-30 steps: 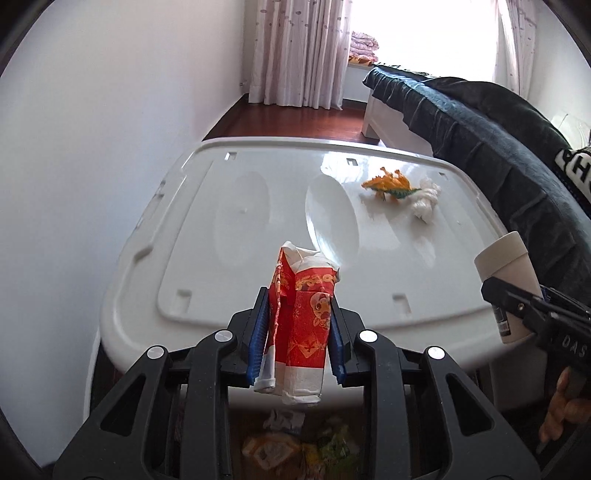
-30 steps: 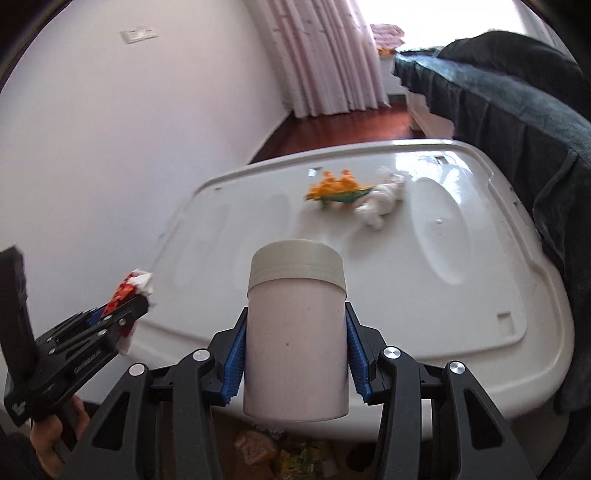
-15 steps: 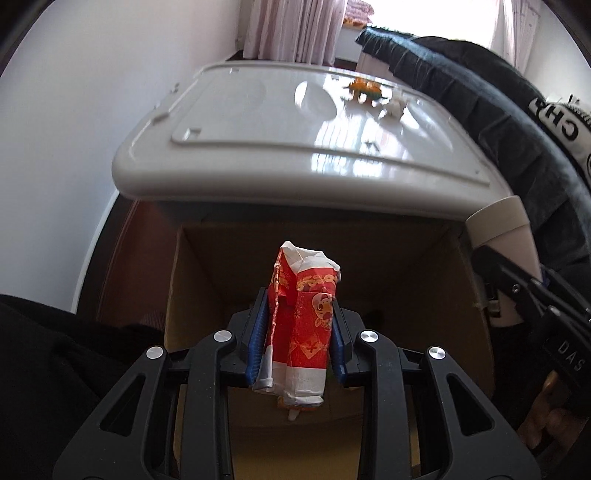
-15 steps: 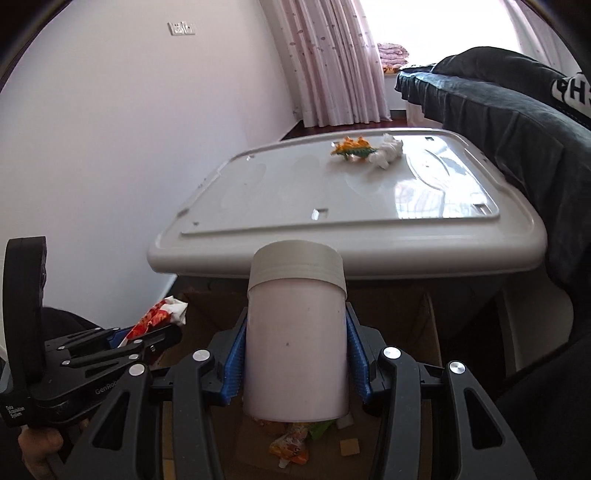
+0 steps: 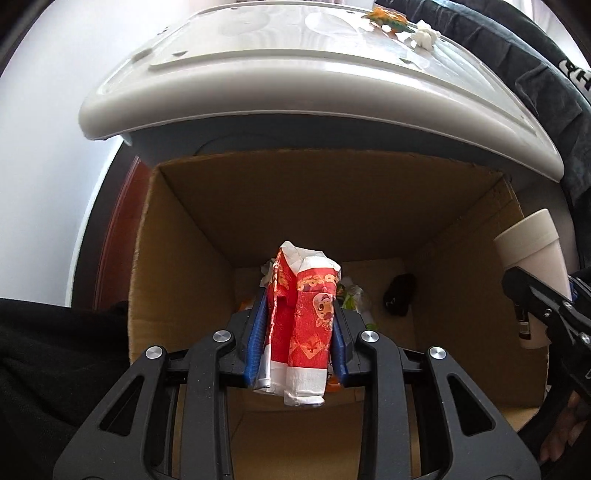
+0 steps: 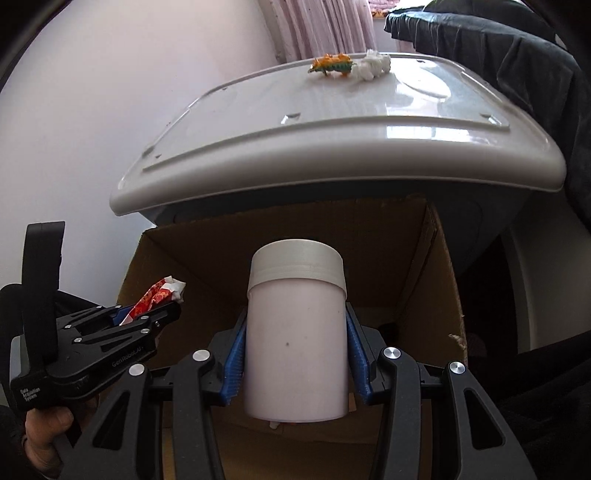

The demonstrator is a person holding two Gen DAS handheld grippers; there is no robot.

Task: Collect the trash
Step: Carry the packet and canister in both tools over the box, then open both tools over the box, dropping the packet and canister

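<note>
Left gripper (image 5: 297,328) clamped on a crumpled red carton (image 5: 301,321), right gripper (image 6: 295,354) clamped on a lidded white cup (image 6: 295,339), both held over the open box (image 5: 177,258). The carton appears light and crushable; the cup stiff and smooth, best gripped mid-wall.

Daylight comes from a window behind the pink curtain (image 6: 321,29) at the far end, and it leaves bright glare streaks on the glossy white lid (image 6: 406,107). The inside of the cardboard box (image 5: 332,206) lies in soft shadow under that lid. Both fisheye views bend straight edges strongly, with black vignetting in the corners. The focus is fairly sharp at the center and softer toward the rims.
</note>
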